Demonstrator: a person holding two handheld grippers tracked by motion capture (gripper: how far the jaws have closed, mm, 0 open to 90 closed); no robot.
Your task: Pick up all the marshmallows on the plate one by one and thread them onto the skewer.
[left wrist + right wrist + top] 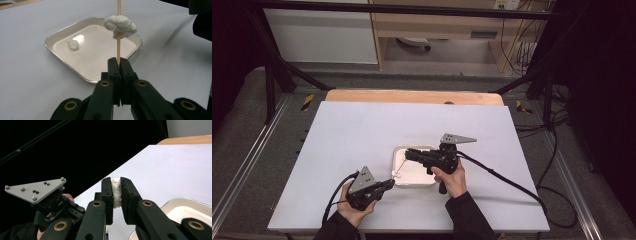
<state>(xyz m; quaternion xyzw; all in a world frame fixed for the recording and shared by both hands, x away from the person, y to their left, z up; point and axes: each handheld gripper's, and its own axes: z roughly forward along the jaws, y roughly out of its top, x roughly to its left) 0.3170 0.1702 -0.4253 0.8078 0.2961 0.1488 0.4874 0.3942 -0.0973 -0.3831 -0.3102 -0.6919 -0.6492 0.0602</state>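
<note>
Here, the white table [362, 130] spans the high view, with a square metal tray [60, 37] at centre frame holding one white lump [73, 44]. The left gripper [118, 62] clamps a wooden skewer [119, 48] with one white piece [120, 26] threaded on it. The right gripper [116, 192] pinches another soft piece [116, 192]. Threading seems under way; next, that piece likely needs lining up with the skewer's tip.

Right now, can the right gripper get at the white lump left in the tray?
Probably not yet. The right gripper is shut on a white piece, so its jaws are full. The lump lies bare in the tray, nothing over it; once the piece is off, the way looks free.
</note>
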